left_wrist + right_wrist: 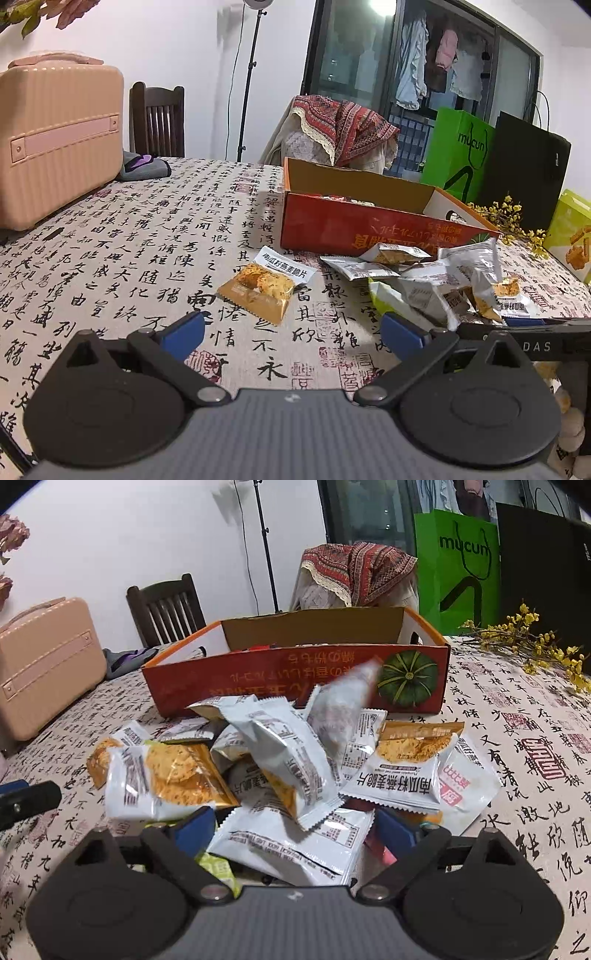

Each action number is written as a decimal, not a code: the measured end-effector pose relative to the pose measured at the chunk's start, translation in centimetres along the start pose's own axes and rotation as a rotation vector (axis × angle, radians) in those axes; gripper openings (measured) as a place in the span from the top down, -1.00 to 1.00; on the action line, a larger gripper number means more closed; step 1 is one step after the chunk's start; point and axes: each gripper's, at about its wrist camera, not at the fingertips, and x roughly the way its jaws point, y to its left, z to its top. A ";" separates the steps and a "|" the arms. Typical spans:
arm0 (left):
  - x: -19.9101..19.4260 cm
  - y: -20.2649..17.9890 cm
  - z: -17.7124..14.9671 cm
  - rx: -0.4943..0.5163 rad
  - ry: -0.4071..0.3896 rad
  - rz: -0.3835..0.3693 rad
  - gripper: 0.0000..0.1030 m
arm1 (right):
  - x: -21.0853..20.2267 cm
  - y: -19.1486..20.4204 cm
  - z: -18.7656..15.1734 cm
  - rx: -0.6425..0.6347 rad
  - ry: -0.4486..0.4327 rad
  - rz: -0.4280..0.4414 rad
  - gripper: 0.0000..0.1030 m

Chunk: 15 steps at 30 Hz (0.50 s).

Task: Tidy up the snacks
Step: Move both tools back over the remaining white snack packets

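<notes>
An open orange cardboard box [369, 225] stands on the table, also in the right wrist view [295, 679]. A single gold-and-white snack packet [266, 282] lies on the cloth ahead of my open, empty left gripper [291, 332]. A pile of silver and gold snack packets [443, 284] lies to its right. In the right wrist view the pile [288, 764] sits right in front of my right gripper [295, 827], whose jaws stand wide apart around a white packet [295, 845] without pinching it. One packet [343, 698] is blurred against the box front.
A pink hard case [55, 136] stands at the table's far left with grey cloth [144, 168] beside it. Green [458, 155] and black [524, 170] paper bags, yellow flowers [506, 218] and a light-green snack box [572, 236] are at the right. Chairs stand behind the table.
</notes>
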 end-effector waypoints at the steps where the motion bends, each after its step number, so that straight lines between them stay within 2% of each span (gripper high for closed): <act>1: 0.0 0.0 0.0 -0.004 0.001 0.000 -1.00 | -0.1 0.0 -0.1 -0.008 -0.002 -0.001 -0.72; 4: 0.0 0.0 -0.1 -0.007 0.006 -0.003 -1.00 | -0.7 -0.2 -0.5 -0.031 -0.009 0.017 -0.57; 7: -0.1 -0.1 -0.1 -0.006 0.006 -0.005 -1.00 | -1.2 -0.5 -0.9 -0.053 -0.010 0.010 -0.28; 10: -0.1 -0.2 -0.2 -0.008 0.008 -0.003 -1.00 | -1.7 -0.4 -1.5 -0.093 -0.015 0.003 -0.17; 12: -0.1 -0.3 -0.2 -0.008 0.012 -0.003 -1.00 | -2.2 -0.3 -1.8 -0.106 -0.021 0.011 -0.03; 15: -0.1 -0.5 -0.2 -0.003 0.011 0.000 -1.00 | -2.8 -0.2 -2.0 -0.119 -0.037 0.016 0.02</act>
